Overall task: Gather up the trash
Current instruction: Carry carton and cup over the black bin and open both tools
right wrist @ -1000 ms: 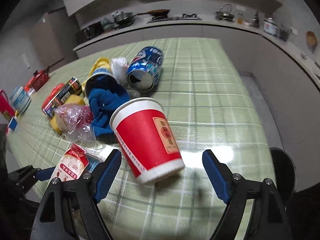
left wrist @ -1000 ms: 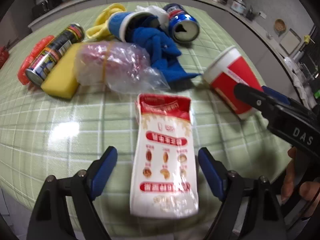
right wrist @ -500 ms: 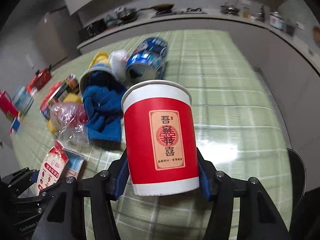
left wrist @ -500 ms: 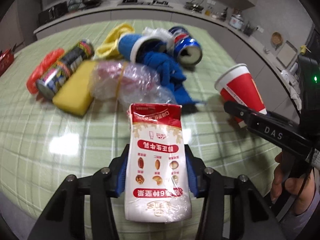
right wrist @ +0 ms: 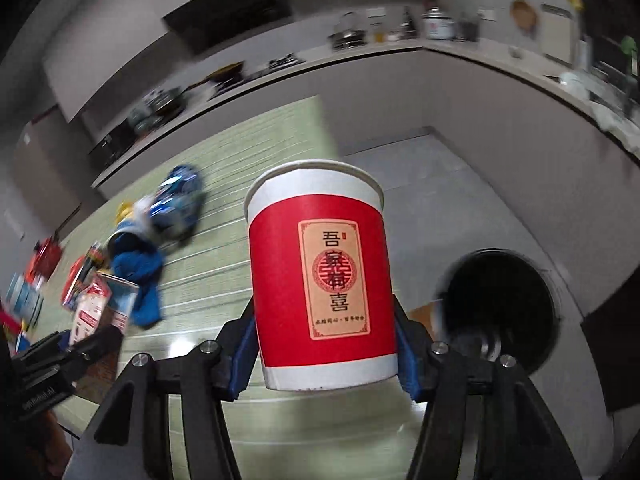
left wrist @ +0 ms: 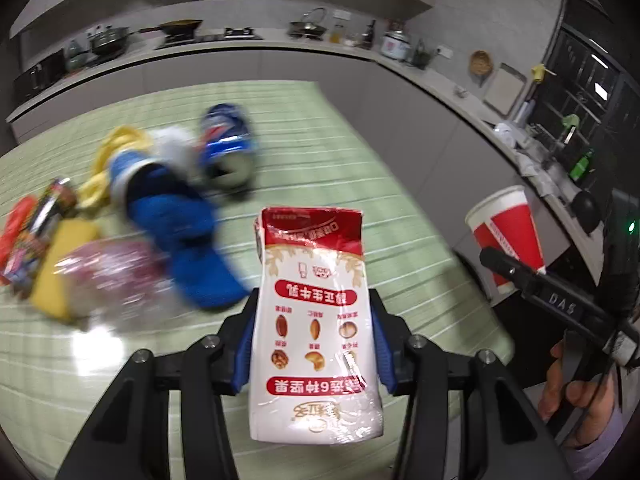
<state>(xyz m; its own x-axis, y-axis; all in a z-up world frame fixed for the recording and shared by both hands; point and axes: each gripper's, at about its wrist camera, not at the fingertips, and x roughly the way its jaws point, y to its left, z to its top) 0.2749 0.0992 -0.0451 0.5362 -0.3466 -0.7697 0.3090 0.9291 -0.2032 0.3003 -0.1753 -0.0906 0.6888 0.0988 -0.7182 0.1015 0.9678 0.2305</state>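
My left gripper [left wrist: 314,344] is shut on a red and white milk carton [left wrist: 314,320] and holds it above the green checked table [left wrist: 360,200]. My right gripper [right wrist: 322,344] is shut on a red paper cup [right wrist: 320,280] and holds it upright in the air near the table's right edge. The cup also shows in the left wrist view [left wrist: 508,236], and the carton in the right wrist view [right wrist: 90,312]. A round black bin [right wrist: 500,308] stands on the floor to the right of the cup.
On the table lie a blue drink can [left wrist: 228,148], a blue cloth [left wrist: 188,240] spilling from a blue cup [left wrist: 128,172], a clear plastic bag [left wrist: 116,280], a yellow sponge [left wrist: 60,272], a dark can [left wrist: 40,232]. Kitchen counters [left wrist: 400,64] line the back and right.
Both grippers closed, the left on the carton and the right on the cup, and lifted them off the table. The right gripper swung right, bringing the bin into view.
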